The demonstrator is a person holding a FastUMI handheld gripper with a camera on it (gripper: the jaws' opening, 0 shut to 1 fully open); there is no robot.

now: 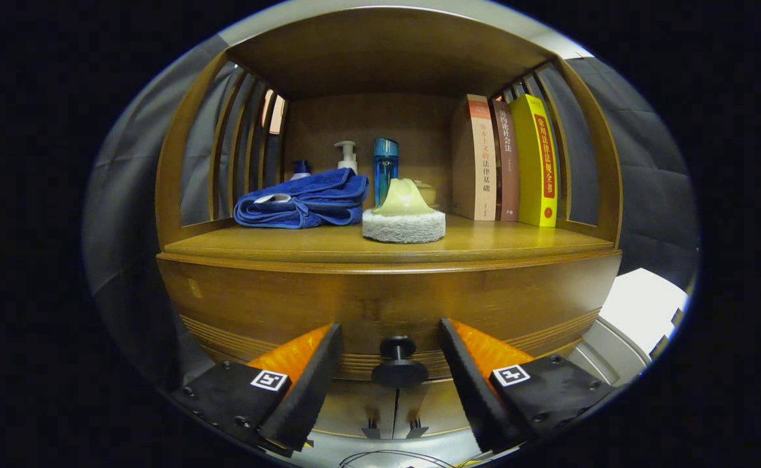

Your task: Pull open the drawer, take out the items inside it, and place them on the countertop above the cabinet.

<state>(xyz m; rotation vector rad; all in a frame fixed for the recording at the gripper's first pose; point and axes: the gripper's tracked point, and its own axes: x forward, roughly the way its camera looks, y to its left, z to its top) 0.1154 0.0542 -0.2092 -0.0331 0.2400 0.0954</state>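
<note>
A wooden cabinet faces me, its closed drawer front [386, 305] bearing a small dark round knob [398, 364]. My gripper [390, 331] is open, one finger on each side of the knob, neither touching it. Above the drawer runs the wooden countertop [328, 246]. On it sit a round white scrub sponge with a pale green handle [403, 214] and a folded blue towel [302, 200]. The drawer's inside is hidden.
Behind the towel stand a white pump bottle [346, 156], a blue bottle [385, 166] and a dark-capped bottle [300, 169]. Three upright books [507, 162] lean at the shelf's right. Slatted wooden sides enclose the shelf. A white surface [643, 305] lies low to the right.
</note>
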